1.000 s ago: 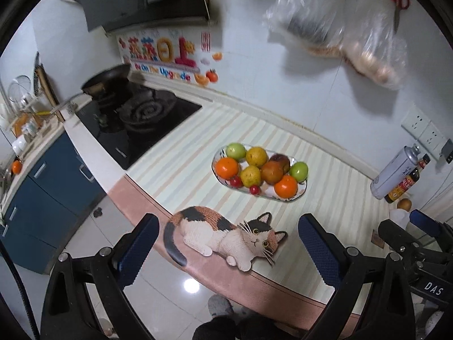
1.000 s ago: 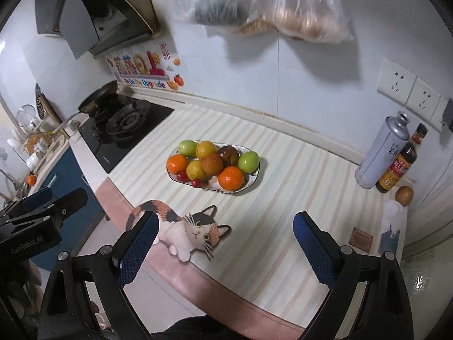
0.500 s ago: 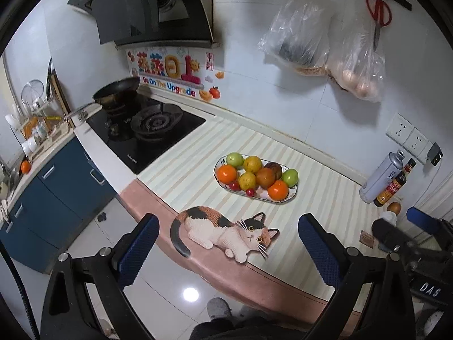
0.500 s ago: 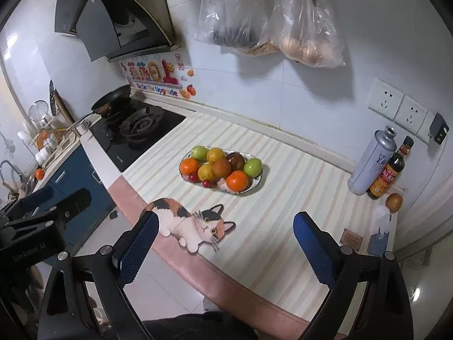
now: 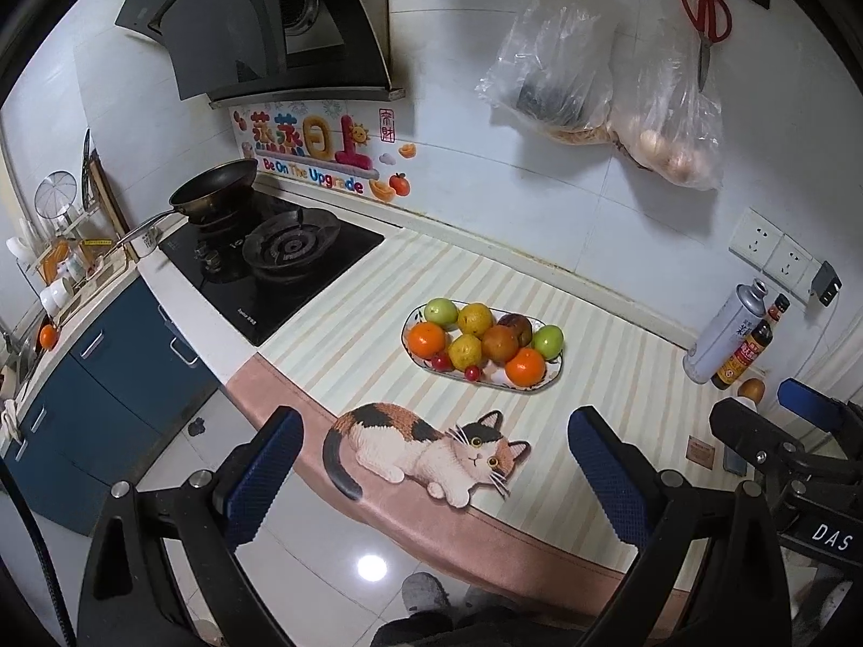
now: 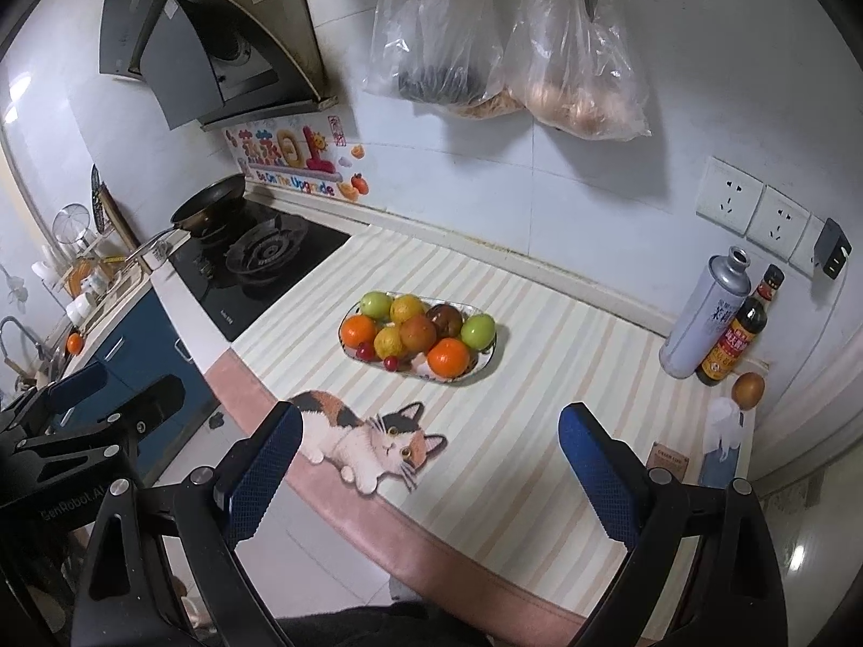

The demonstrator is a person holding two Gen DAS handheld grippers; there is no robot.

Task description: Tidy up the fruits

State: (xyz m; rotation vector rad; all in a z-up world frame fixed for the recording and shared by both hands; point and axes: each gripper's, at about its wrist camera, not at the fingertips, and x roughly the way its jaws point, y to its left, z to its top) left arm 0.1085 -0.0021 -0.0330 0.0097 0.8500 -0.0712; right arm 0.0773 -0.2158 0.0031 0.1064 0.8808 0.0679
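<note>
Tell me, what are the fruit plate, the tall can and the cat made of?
The plate looks like glazed ceramic: white, glossy, with a printed rim, though melamine is possible. The can looks like painted metal: a pale, smooth body with a shiny silver shoulder and neck. The cat seems to be a flat printed picture, probably part of the striped mat, which looks like soft vinyl or fabric.

Fruit plate (image 5: pixel 550 377) sits mid-worktop (image 5: pixel 604 356), fruits (image 5: pixel 499 342) piled on it. Stove (image 5: pixel 269 269) to its left, pan (image 5: pixel 216 188) on the far burner. Spray can (image 5: pixel 723 331) and bottle (image 5: pixel 750 345) far right, touching, by the wall.
</note>
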